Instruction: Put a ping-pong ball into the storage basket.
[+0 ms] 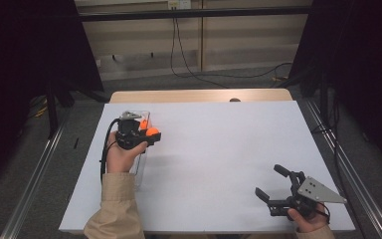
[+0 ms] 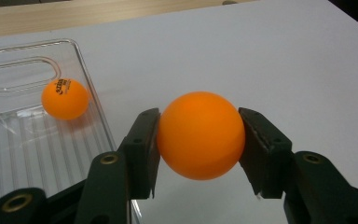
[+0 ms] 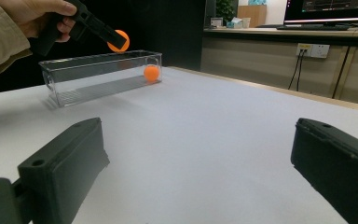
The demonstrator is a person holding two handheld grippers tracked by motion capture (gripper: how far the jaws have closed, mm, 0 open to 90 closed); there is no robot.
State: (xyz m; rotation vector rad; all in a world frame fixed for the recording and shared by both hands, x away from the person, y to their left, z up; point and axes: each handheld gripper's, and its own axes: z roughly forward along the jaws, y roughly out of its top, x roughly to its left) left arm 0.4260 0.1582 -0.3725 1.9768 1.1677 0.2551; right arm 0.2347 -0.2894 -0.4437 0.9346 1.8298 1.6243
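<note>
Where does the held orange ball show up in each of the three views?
High view: held ball at left centre, at the tip of the left gripper, beside the clear bin.
Left gripper view: centre, clamped between both jaws.
Right gripper view: upper left, above the bin.
Shared landmark: the second ball lying inside the bin.

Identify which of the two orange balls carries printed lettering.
The ball lying in the clear tray: this tray ball shows dark print. The held ball, clamped in the left hand-held gripper, looks plain.
</note>
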